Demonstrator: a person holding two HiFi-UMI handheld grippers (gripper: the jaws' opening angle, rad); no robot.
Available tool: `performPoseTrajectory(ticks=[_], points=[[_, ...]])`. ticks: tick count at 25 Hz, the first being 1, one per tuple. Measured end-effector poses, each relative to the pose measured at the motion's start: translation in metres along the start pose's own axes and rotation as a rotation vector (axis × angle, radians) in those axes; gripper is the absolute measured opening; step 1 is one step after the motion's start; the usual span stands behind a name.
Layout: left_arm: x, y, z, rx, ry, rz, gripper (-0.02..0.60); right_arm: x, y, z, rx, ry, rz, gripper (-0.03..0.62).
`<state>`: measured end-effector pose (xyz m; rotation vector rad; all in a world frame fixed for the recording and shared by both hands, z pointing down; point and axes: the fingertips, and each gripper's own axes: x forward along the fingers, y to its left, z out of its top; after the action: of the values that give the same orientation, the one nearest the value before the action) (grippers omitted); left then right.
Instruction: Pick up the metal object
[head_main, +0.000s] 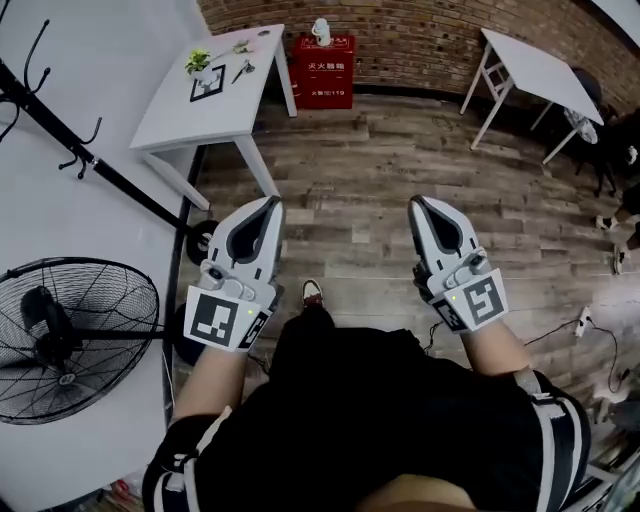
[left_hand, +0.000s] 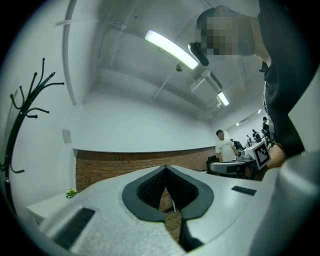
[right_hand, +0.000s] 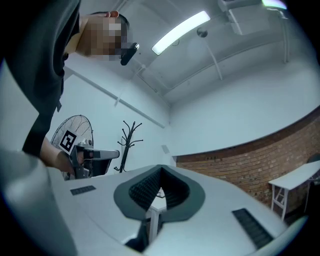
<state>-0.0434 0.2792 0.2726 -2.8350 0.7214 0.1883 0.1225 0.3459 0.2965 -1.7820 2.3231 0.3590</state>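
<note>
Black shirt (head_main: 370, 420) up close, then the left gripper (head_main: 273, 204) and right gripper (head_main: 414, 204), both with jaws closed on nothing. Pickup looked unstarted: the likely metal object (head_main: 243, 70) lay on the far-left worktop (head_main: 175, 110). Next they'd have to walk over and open a gripper.

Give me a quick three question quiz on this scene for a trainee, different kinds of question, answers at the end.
1. True or false: the right tongs hold something.
2. What stands beside the white table with the potted plant? A) red box B) blue bin C) ladder
3. Fill in: the floor fan stands nearer the ____ tongs.
Key: 1 false; 2 A; 3 left.
</note>
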Motion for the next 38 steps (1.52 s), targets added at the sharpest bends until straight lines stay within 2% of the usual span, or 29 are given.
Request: performPoseTrajectory(ticks=[4,10,16,23,28,31,38], points=[[0.027,0.005,-0.013,0.005,-0.003,-0.056,0.009,0.01,-0.017,-0.012,0.0,0.018,-0.026,-0.005],[0.071,0.049,-0.036,-0.015,-0.007,-0.102,0.009,0.057,-0.045,-0.038,0.016,0.044,-0.05,-0.005],[0.124,0.15,-0.066,-0.061,-0.018,-0.102,0.008,0.164,-0.071,-0.067,-0.007,0.058,-0.046,-0.005],[0.182,0.267,-0.074,-0.077,-0.058,-0.1,0.009,0.297,-0.093,-0.077,-0.046,0.045,-0.01,-0.005],[0.195,0.319,-0.095,-0.1,-0.047,-0.07,0.009,0.361,-0.088,-0.108,-0.035,0.119,0.051,-0.005],[0.193,0.343,-0.106,-0.091,-0.035,-0.035,0.008,0.395,-0.083,-0.118,-0.048,0.108,0.108,-0.004],[0.197,0.392,-0.135,-0.119,-0.001,0.058,0.008,0.455,-0.082,-0.157,0.007,0.157,0.201,-0.005]])
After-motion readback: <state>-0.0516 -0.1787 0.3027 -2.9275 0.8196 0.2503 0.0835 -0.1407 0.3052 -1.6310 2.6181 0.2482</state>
